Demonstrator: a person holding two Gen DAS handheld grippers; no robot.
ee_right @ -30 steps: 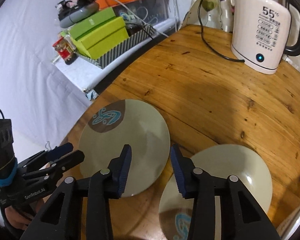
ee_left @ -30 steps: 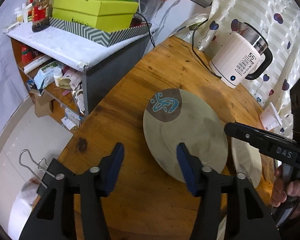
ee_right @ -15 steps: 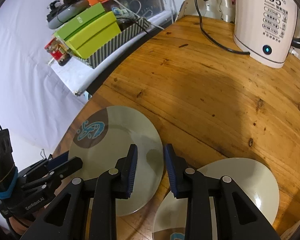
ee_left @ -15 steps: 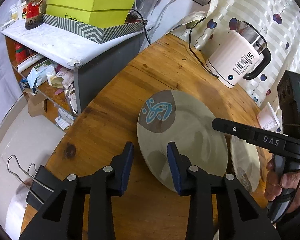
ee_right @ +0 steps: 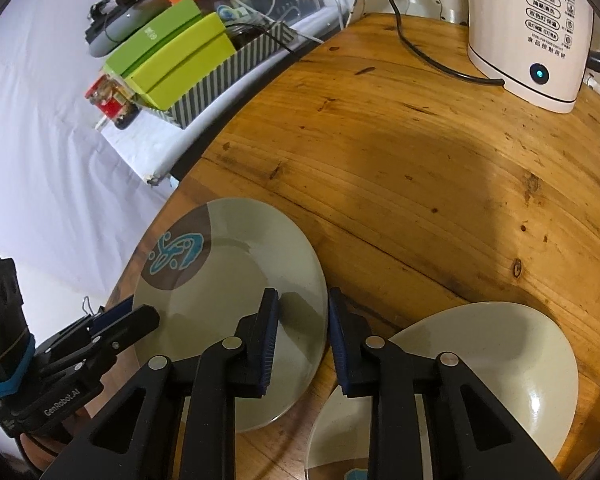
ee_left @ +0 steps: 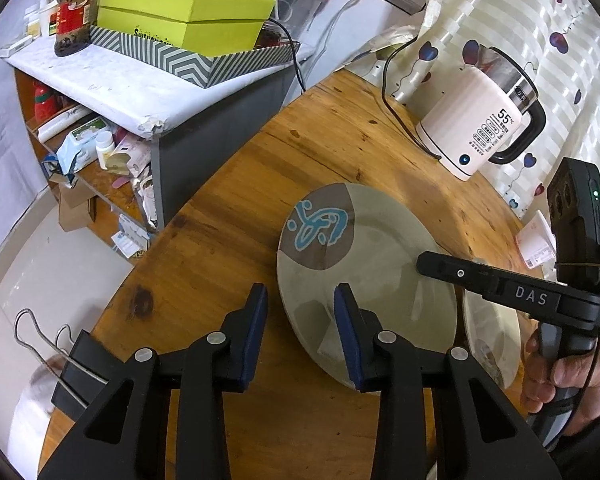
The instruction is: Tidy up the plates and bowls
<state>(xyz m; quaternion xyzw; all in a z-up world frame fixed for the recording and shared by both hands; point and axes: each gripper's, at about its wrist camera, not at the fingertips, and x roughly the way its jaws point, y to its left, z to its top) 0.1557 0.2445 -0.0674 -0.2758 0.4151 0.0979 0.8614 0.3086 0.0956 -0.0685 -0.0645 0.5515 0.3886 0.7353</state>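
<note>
The plate (ee_left: 380,264) is pale grey-green with a brown patch bearing a turquoise squiggle. The table (ee_right: 420,184) is honey-brown wood. The kettle (ee_left: 476,132) is white with a black handle. Lime-green boxes (ee_left: 188,12) sit in a grey-and-white chevron tray (ee_left: 188,62). Gripper pads (ee_left: 256,332) are dark blue.

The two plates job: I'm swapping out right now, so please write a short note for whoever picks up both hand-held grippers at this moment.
Left hand-held gripper: open, holding nothing, straddling the near-left rim of the left plate.
Right hand-held gripper: open, holding nothing, straddling the same plate's right rim.
Both plates lie flat on the round wooden table; the right plate sits beside the left one, not stacked.
Done: nothing gathered yet.
Left: grip one plate and stack it on the other. No bowls are in view. Mind the kettle and its cord at the far side.
</note>
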